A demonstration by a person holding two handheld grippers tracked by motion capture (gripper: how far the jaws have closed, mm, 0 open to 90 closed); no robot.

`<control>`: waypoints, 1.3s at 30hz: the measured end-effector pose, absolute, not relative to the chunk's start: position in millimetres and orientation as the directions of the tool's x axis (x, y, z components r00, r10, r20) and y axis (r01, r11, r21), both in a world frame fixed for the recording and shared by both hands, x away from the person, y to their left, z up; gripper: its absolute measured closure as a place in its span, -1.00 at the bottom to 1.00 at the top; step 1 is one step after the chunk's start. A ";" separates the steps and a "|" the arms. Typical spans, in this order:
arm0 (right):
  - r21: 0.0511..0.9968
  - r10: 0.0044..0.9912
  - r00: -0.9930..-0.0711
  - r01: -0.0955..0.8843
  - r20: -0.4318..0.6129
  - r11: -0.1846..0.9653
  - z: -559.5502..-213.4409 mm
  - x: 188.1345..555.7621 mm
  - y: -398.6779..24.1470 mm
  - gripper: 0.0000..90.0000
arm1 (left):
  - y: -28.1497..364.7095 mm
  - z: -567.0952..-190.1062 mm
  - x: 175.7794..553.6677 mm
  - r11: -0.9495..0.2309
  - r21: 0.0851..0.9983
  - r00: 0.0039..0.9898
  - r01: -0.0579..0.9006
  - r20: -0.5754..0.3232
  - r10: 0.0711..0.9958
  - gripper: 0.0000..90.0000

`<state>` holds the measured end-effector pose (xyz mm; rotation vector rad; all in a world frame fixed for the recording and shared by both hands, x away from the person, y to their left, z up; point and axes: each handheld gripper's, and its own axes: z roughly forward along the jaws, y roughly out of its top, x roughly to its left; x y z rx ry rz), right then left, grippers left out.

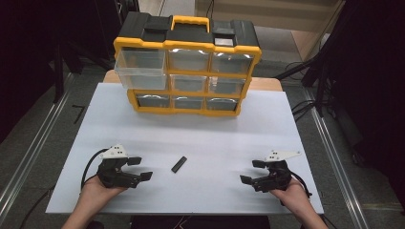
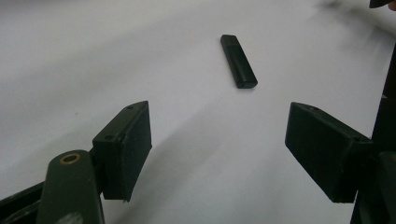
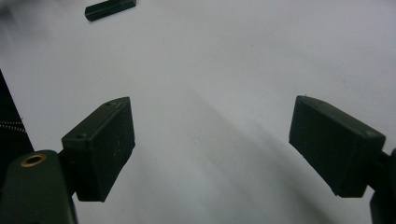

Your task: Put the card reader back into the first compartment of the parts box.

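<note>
Between the wide-open, empty left gripper (image 1: 140, 168) and right gripper (image 1: 252, 171), the flat USB stick (image 1: 179, 164) could skid if pinched off-centre.

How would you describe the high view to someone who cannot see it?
A small black stick lies on a white table between two open hand-held grippers, left and right. Behind stands a yellow-and-black drawer organizer.

I hold my left gripper (image 1: 139, 168) low over the white table (image 1: 200, 138) near its front left corner, jaws spread wide and empty, and my right gripper (image 1: 252, 171) likewise near its front right corner, jaws apart, each pointing inward toward the other.
</note>
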<state>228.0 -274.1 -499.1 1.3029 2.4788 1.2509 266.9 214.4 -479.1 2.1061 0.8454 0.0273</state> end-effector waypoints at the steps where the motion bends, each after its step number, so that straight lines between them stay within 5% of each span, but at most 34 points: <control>1: 0.689 0.716 -0.637 0.656 0.286 0.308 -499.1 228.1 -274.1 -0.72 | 214.5 -479.1 266.9 -0.415 0.718 0.771 0.559 -0.267 0.578 -0.46; 23: 0.701 0.699 -0.651 0.645 0.294 0.306 -498.7 228.1 -273.5 -0.72 | 204.1 -467.6 270.9 -0.397 0.726 0.785 0.562 -0.316 0.533 -0.37; 39: 0.693 0.707 -0.647 0.649 0.286 0.313 -499.3 228.4 -273.0 -0.72 | 172.0 -458.5 288.5 -0.444 0.736 0.819 0.510 -0.258 0.512 -0.37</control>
